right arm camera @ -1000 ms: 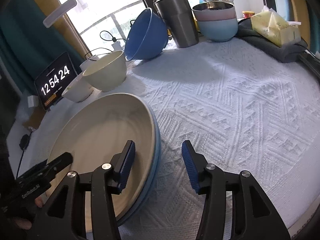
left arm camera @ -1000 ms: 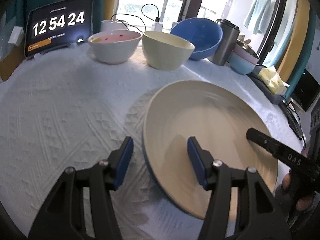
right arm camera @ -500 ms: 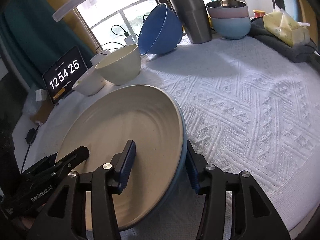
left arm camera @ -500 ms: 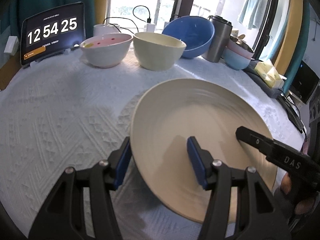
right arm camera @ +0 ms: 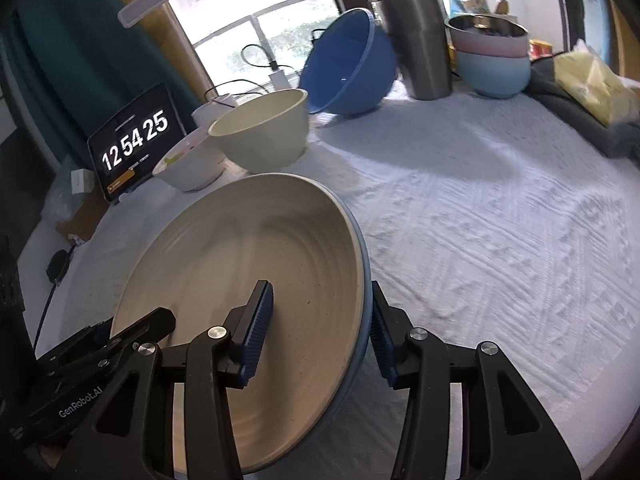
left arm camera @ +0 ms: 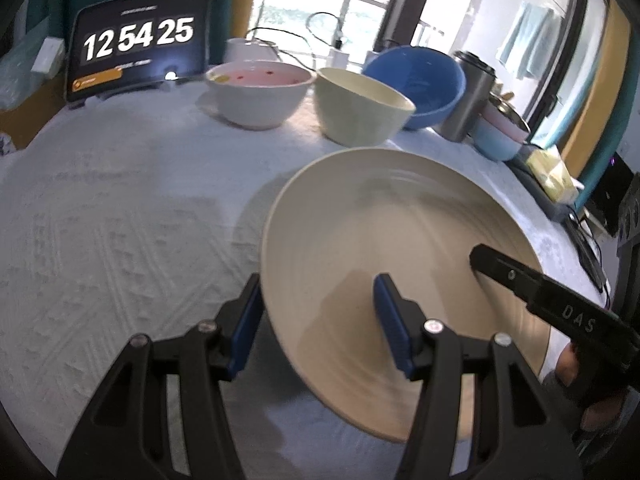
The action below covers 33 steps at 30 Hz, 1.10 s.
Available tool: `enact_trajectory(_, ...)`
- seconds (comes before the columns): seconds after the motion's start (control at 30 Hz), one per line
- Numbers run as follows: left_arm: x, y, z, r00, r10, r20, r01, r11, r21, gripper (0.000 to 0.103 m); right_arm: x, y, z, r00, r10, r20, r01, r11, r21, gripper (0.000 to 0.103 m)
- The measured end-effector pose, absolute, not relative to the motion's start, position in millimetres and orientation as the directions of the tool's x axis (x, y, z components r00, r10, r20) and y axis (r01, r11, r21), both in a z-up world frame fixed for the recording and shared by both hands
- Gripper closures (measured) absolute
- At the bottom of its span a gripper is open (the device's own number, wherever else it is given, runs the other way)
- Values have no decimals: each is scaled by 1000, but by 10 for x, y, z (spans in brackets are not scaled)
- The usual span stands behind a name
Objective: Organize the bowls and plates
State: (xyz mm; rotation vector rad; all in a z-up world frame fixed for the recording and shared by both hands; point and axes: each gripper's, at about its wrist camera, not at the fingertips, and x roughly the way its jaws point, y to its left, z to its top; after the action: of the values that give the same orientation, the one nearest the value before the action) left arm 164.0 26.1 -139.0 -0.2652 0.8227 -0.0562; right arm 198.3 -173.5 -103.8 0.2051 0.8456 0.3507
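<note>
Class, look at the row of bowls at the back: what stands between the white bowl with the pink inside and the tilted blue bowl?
A cream bowl stands between the white bowl and the blue bowl; the left wrist view shows it best.

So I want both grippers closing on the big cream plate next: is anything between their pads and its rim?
Nothing visible. The left gripper straddles the near-left rim of the big cream plate and the right gripper straddles its opposite rim, one blue pad inside and one outside each. Contact is unclear.
</note>
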Motion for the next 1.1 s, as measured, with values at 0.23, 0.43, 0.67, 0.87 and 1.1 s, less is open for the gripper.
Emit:
enact_trajectory(0.23,1623,495,-1364,696,-133,-706,-97,956,-275,46,2073,-1486,-926,615,389,-686,-249,921,299,55)
enact_trajectory(0.43,1598,700,-1341,710,-105,-696,-138,949,-283,46,2131,-1286,-869,610,406,-681,-279,914,295,56)
enact_trajectory(0.67,1563,907,-1311,726,-66,-684,-186,939,-289,46,2191,-1055,-832,597,433,-675,-323,900,292,57)
enact_trajectory(0.87,1550,1093,-1324,729,-38,-684,-227,929,-293,46,2239,-861,-842,581,451,-678,-352,890,290,57)
enact_trajectory(1.1,1545,1320,-1341,732,-4,-681,-269,917,-295,46,2310,-608,-852,553,470,-688,-396,874,279,57)
